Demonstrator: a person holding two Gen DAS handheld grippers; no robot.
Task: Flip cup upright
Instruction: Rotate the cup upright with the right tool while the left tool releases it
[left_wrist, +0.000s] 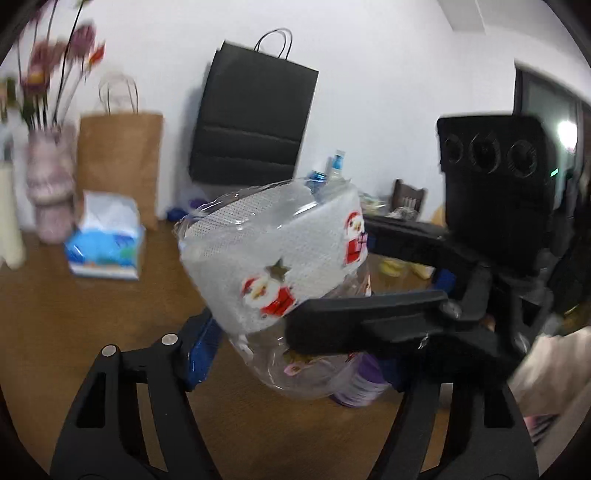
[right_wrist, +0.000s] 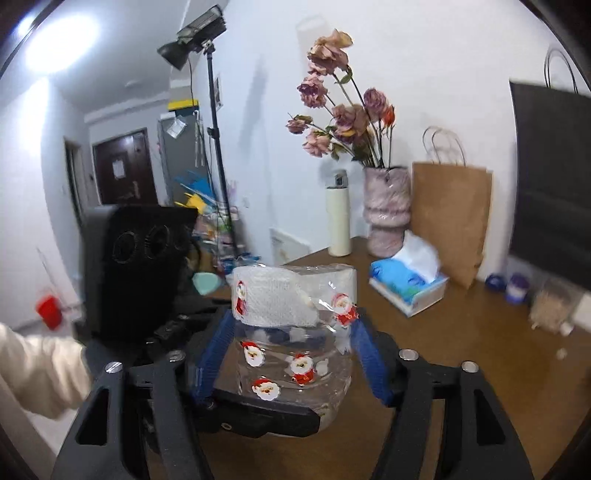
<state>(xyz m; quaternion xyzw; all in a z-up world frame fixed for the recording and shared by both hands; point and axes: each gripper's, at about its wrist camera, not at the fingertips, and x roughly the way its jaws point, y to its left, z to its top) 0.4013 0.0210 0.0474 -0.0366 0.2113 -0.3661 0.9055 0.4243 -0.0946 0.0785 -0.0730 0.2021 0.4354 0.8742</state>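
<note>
Clear Santa-print cup (right_wrist: 291, 332) is off the bench (right_wrist: 461, 350), tilted, pinched by both left gripper (left_wrist: 295, 354) & right gripper (right_wrist: 291, 354) fingers. Risk: thin plastic buckles or slips w/ uneven squeeze.

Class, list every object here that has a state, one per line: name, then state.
cup: held in mid-air, open end up, slightly tilted
left claw: shut on cup
right claw: shut on cup
tissue box: open, tissue sticking out
flowers: wilted, upright in vase
</note>
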